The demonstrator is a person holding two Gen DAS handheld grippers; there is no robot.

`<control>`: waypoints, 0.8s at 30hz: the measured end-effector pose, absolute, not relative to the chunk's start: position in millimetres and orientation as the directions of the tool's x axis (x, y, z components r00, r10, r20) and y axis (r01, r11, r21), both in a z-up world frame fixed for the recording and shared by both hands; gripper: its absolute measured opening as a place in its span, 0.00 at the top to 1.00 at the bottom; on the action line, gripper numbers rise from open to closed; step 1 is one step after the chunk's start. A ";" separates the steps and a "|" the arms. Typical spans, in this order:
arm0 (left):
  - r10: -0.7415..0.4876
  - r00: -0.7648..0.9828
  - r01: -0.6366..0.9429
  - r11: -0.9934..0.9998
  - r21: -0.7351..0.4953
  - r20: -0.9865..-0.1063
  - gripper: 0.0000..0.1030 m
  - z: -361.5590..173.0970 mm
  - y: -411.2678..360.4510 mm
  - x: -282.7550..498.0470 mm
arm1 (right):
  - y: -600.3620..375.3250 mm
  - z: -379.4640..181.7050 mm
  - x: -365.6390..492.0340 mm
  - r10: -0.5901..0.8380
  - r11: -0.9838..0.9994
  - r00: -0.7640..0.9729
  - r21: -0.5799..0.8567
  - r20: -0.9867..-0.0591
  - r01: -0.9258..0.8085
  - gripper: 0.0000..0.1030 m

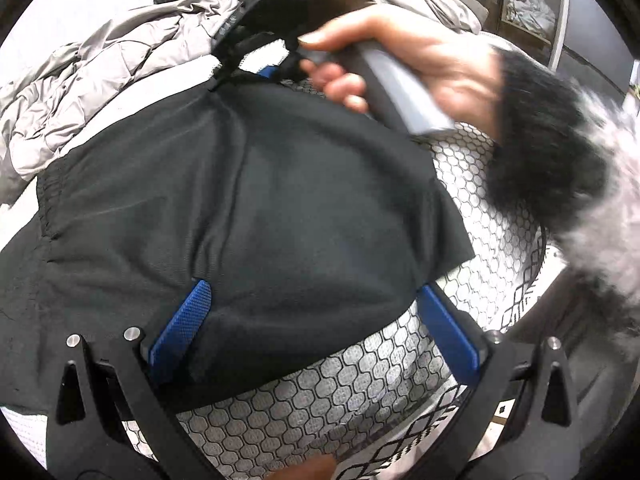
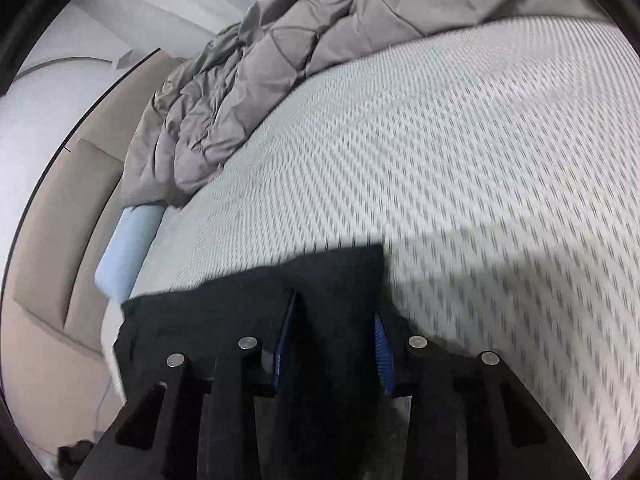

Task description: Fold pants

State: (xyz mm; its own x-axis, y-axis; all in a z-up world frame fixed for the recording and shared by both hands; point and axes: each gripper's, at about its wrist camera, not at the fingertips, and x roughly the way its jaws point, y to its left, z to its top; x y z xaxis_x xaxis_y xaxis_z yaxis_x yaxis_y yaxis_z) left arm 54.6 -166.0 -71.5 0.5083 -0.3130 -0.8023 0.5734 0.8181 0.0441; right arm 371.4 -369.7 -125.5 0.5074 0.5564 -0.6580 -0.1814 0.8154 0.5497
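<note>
Left: we spread our blue-padded left gripper wide over the black knit fabric pants, pads not pressing | Middle: pants lie folded on the grey hexagon-patterned bed cover | Right: our right gripper stands partly closed with the pants' edge between its pads; grip unclear | Behind: crumpled grey quilted duvet.

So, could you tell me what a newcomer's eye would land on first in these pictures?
The black pants dominate the left wrist view, spread over a honeycomb-patterned cover, with the left hand-held gripper wide open at their near edge. Above them, a hand in a furry sleeve grips the right hand-held gripper. A crumpled grey quilt lies behind.
</note>
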 end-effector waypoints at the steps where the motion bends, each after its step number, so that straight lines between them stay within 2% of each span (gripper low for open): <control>1: -0.320 0.504 0.574 0.818 0.035 -0.802 0.00 -70.3 -164.2 57.1 | -373.0 -122.3 375.6 0.567 0.804 0.514 0.569 -0.644 -0.174 0.65; 4: -0.357 0.511 0.561 0.827 -0.011 -0.782 0.00 -55.0 -154.9 51.2 | -384.7 -103.0 370.9 0.601 0.767 0.536 0.615 -0.592 -0.180 0.62; 6: -0.381 0.547 0.527 0.848 -0.047 -0.746 0.00 -39.8 -141.5 51.9 | -394.1 -89.7 352.0 0.592 0.774 0.572 0.597 -0.567 -0.209 0.44; 8: -0.392 0.612 0.477 0.876 -0.075 -0.687 0.00 -18.9 -119.3 53.6 | -401.6 -87.5 333.0 0.607 0.768 0.558 0.598 -0.566 -0.228 0.34; 11: -0.350 0.709 0.355 0.927 -0.119 -0.613 0.00 3.9 -77.6 60.0 | -399.5 -95.7 306.2 0.622 0.769 0.496 0.592 -0.607 -0.240 0.34; 13: -0.280 0.746 0.240 0.960 -0.148 -0.605 0.00 7.9 -43.7 73.9 | -397.6 -102.4 285.7 0.602 0.790 0.468 0.568 -0.648 -0.230 0.34; 17: -0.177 0.719 0.088 0.983 -0.164 -0.673 0.01 -5.9 6.4 91.5 | -399.8 -125.5 243.3 0.649 0.754 0.386 0.623 -0.655 -0.210 0.34; 19: -0.147 0.700 0.037 0.985 -0.170 -0.698 0.01 -13.9 26.8 92.6 | -388.1 -124.5 233.1 0.623 0.781 0.376 0.570 -0.686 -0.254 0.35; 21: -0.149 0.677 0.008 0.981 -0.195 -0.721 0.01 -22.7 47.6 96.8 | -378.5 -119.1 222.6 0.598 0.800 0.361 0.506 -0.715 -0.323 0.35; 24: -0.192 0.606 -0.033 0.964 -0.265 -0.772 0.01 -47.6 80.1 110.6 | -375.0 -120.8 218.6 0.609 0.790 0.353 0.506 -0.710 -0.346 0.34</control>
